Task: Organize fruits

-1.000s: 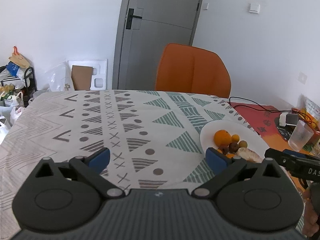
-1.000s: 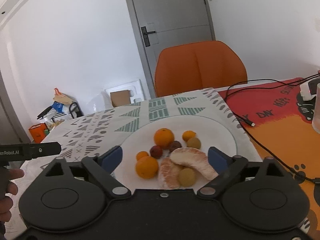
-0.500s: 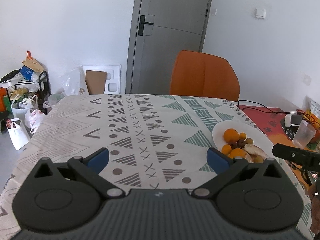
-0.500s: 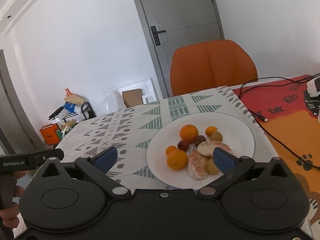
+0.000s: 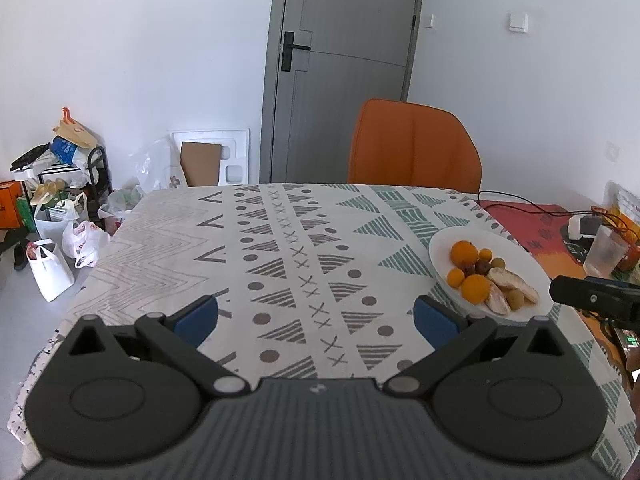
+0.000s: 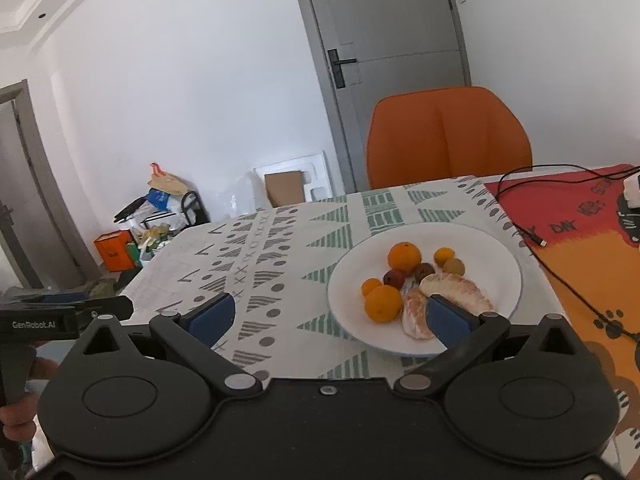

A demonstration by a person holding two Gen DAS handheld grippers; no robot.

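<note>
A white plate (image 6: 492,248) on the patterned tablecloth holds oranges (image 6: 404,257), small dark red and green fruits and peeled pomelo segments (image 6: 460,286). It also shows at the right in the left wrist view (image 5: 444,244). My right gripper (image 6: 330,318) is open and empty, above the table just short of the plate's near left rim. My left gripper (image 5: 316,318) is open and empty over bare tablecloth, left of the plate.
An orange chair (image 5: 414,148) stands at the table's far edge. A red and orange mat (image 6: 580,232) with a black cable (image 6: 560,272) lies right of the plate. A clear cup (image 5: 604,250) stands at far right. Bags (image 5: 52,264) clutter the floor at left.
Both grippers have pulled back and risen from the table. The plate now looks farther away in both views. Both stay open and empty.
</note>
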